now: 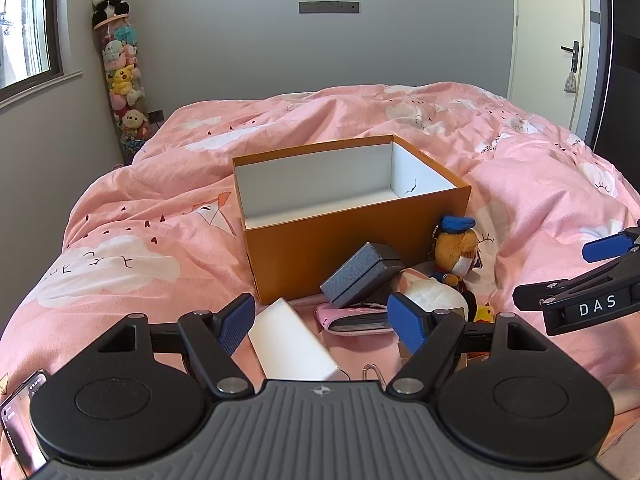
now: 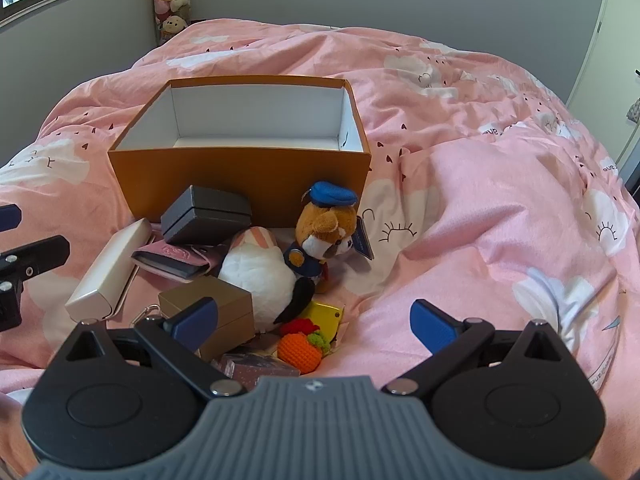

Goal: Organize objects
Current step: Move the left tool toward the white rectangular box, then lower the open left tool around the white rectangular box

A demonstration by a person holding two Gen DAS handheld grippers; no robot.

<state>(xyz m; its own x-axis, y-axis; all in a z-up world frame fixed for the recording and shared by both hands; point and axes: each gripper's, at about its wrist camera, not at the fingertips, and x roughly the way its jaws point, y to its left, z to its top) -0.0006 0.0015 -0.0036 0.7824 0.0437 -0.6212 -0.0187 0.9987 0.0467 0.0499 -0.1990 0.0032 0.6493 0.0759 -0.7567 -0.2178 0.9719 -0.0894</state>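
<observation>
Holding nothing: left gripper (image 1: 322,322) and right gripper (image 2: 314,326) both spread wide | orange box (image 2: 240,176) centre frame, seemingly empty | clutter lower centre | risk: leaning grey case (image 2: 206,214) slips if neighbours get nudged

Open box (image 2: 240,176) sits on the bed (image 2: 480,200). Before the box: small hinged case (image 2: 206,214) touching its front wall, capped bear toy (image 2: 326,232) right of the case, wallet (image 2: 176,258) and long flat case (image 2: 106,270) nearer the camera, left.

Pink-quilted bed (image 1: 160,208), grey wall (image 1: 248,40)
</observation>
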